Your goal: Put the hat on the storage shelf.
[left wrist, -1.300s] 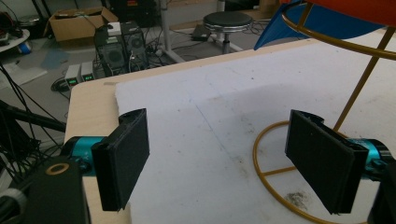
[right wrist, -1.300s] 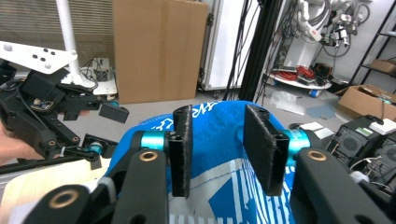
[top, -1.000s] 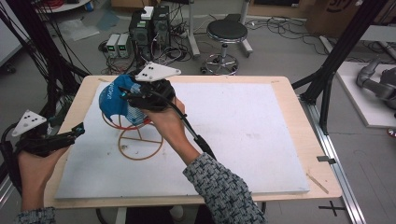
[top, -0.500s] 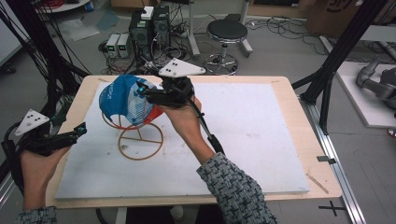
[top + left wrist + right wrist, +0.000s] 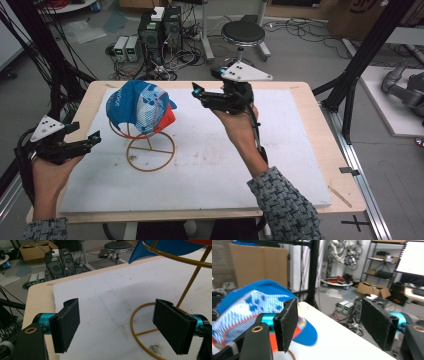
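My right gripper (image 5: 199, 93), jaws just opening, held nothing beside the blue mesh cap (image 5: 140, 106) on its round wire stand (image 5: 150, 152); my left gripper (image 5: 94, 139) gaped empty.

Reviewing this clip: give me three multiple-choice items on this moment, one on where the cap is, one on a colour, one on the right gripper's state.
1. Where is the cap?
A. flat on the white mat
B. on top of the wire stand
C. between the right gripper's jaws

2. What colour is the wire stand?
A. golden brown
B. green
C. white

3. How is the right gripper?
A. shut on the cap
B. shut on the stand
C. open, holding nothing

Answers:
1. B: in the high view the cap sits on the stand's upper hoop, above the white mat.
2. A: its ring base and rods are golden brown.
3. C: in the right gripper view its jaws stand wide apart with nothing between them, the cap off to one side; they have just been opening.
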Demonstrator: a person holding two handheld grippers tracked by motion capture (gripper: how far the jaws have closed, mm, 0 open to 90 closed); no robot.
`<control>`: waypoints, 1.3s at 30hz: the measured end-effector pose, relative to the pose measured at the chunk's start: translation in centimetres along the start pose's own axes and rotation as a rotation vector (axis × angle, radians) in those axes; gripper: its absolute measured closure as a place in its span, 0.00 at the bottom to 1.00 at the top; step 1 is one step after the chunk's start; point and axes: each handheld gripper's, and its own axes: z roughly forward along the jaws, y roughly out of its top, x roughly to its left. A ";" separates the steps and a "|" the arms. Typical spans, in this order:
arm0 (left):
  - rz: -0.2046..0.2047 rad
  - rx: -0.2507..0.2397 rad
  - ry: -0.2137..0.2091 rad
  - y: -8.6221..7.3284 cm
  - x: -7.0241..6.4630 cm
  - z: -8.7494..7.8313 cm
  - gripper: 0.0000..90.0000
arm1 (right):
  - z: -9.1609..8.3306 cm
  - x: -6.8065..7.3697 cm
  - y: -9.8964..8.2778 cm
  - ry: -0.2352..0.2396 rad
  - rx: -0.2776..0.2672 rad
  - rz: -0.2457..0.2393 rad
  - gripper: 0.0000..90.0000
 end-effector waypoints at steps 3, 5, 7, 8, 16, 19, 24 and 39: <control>0.005 0.005 -0.001 0.0 -0.1 0.3 0.24 | -1.5 -1.3 -0.7 -0.027 0.011 0.018 0.30; 0.008 0.009 -0.002 0.0 -0.3 0.5 0.24 | -2.3 -2.1 -1.2 -0.048 0.014 0.026 0.30; 0.010 0.008 0.000 0.0 -0.4 0.7 0.24 | -3.3 -3.1 -1.8 -0.061 0.014 0.045 0.29; 0.013 0.010 -0.003 0.0 -0.5 0.8 0.24 | -4.3 -4.0 -2.7 -0.086 0.021 0.063 0.28; 0.021 0.015 -0.004 0.1 -0.7 1.4 0.24 | -7.0 -6.9 -5.3 -0.161 0.039 0.111 0.27; 0.022 0.020 -0.004 0.1 -0.8 1.7 0.24 | -8.4 -8.2 -6.5 -0.195 0.049 0.130 0.26; 0.024 0.020 -0.004 0.1 -0.9 1.9 0.24 | -10.7 -10.1 -9.0 -0.251 0.068 0.177 0.25; 0.027 0.024 -0.007 0.3 -1.0 2.4 0.24 | -14.2 -12.0 -14.9 -0.330 0.139 0.255 0.15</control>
